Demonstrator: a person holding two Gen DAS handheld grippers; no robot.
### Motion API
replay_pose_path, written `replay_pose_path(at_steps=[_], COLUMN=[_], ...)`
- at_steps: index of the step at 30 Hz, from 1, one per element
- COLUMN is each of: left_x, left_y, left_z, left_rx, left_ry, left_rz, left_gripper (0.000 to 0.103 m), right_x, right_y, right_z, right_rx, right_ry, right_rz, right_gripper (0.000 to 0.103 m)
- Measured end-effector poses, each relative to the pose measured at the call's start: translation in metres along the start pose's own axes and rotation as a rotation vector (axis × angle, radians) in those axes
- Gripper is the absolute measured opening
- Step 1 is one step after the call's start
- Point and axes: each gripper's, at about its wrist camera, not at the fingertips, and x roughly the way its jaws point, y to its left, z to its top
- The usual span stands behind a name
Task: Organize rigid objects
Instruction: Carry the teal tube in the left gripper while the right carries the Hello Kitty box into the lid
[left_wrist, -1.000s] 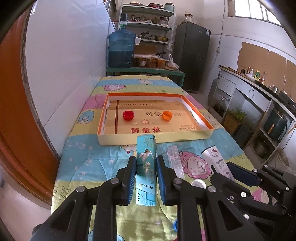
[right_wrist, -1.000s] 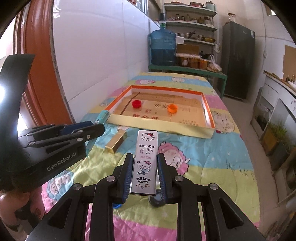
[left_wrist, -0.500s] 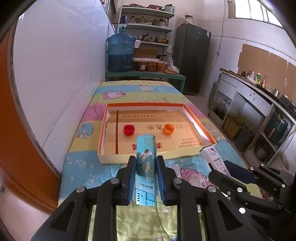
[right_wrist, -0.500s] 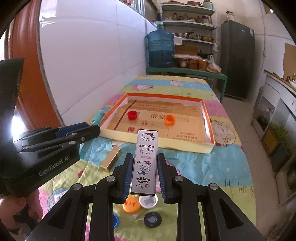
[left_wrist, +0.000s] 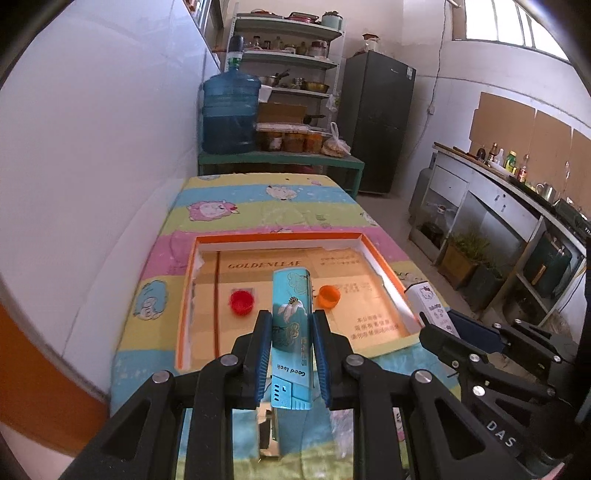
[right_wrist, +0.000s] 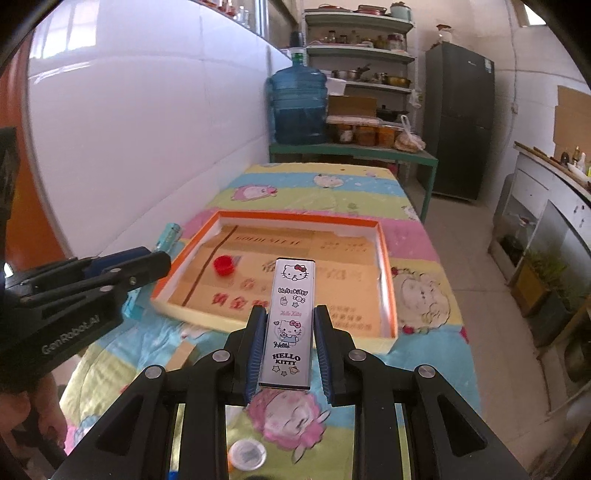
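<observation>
My left gripper (left_wrist: 290, 325) is shut on a teal "Good luck" box (left_wrist: 290, 332) and holds it above the near rim of the orange-edged cardboard tray (left_wrist: 186, 295). My right gripper (right_wrist: 290, 321) is shut on a white Hello Kitty box (right_wrist: 290, 317), held above the tray's near rim (right_wrist: 388, 288). In the tray lie a red cap (left_wrist: 241, 302), also in the right wrist view (right_wrist: 224, 266), and an orange cap (left_wrist: 328, 296). The right gripper's box shows at the right of the left wrist view (left_wrist: 430, 306). The left gripper shows at the left of the right wrist view (right_wrist: 147, 266).
The table has a cartoon-print cloth (right_wrist: 332, 192). A white cap (right_wrist: 246, 455) lies on it near me. A white wall (left_wrist: 92, 147) runs along the left. A blue water jug (left_wrist: 231, 110) and shelves stand beyond the table's far end; a counter (left_wrist: 517, 206) is at right.
Both grippers have risen and moved forward toward the tray, each still holding its box. The loose caps and the gold bar on the cloth have slid back under the view.
</observation>
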Motion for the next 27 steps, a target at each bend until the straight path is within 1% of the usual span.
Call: replay_pose_path(at_steps=[5, 17, 21, 27], left_x=[0.022, 0.067, 0.082, 0.112], left_y=[0.000, 0.000, -0.003, -0.002], left_z=[0.012, 0.037, 0.043, 0.043], left_rx=[-0.006, -0.013, -0.016, -0.028], left_ry=[0.026, 0.065, 0.074, 0.119], left_rz=[-0.007, 0.021, 0.028, 0.033], left_gripper=[0.023, 0.023, 0.023, 0.023], right_x=[0.015, 0.062, 0.082, 0.111], right_y=[-0.016, -0.049, -0.055, -0.062], right_z=[0.013, 0.049, 0.054, 0.054], right_rx=[0.009, 0.031, 0.029, 0.023], right_ry=[0.005, 0.026, 0.046, 0.085], right_rz=[-0.017, -0.023, -0.020, -0.021], right_gripper=[0.027, 0.027, 0.027, 0.027])
